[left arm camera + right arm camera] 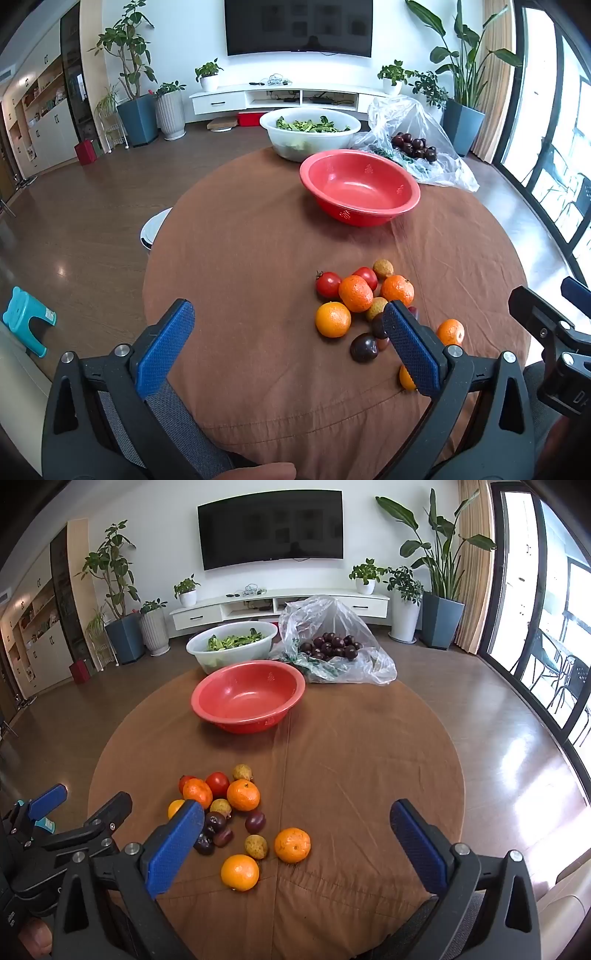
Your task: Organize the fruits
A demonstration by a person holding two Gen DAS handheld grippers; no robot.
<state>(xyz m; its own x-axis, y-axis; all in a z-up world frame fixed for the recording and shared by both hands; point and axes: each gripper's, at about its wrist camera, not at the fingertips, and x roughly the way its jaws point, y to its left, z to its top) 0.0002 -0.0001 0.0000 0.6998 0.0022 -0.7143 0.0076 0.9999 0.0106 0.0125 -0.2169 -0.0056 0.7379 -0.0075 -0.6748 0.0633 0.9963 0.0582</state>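
A loose pile of fruit lies on the brown tablecloth: oranges [332, 319] [240, 872], red tomatoes [328, 284] [217, 783], dark plums [364, 347] [255, 821] and small yellowish fruits [383, 268] [256, 846]. A red bowl [360, 186] [248, 700] with nothing in it stands beyond the pile. My left gripper [286, 332] is open above the near table, left of the pile; its right finger hides part of the fruit. My right gripper [297, 829] is open, with an orange [292, 844] below the gap and nothing between its pads.
A white bowl of greens [309, 133] [232, 648] and a clear plastic bag of dark plums [415, 144] [334, 646] stand at the table's far side. A round white stool [153, 230] and a teal stool [27, 319] stand on the floor to the left.
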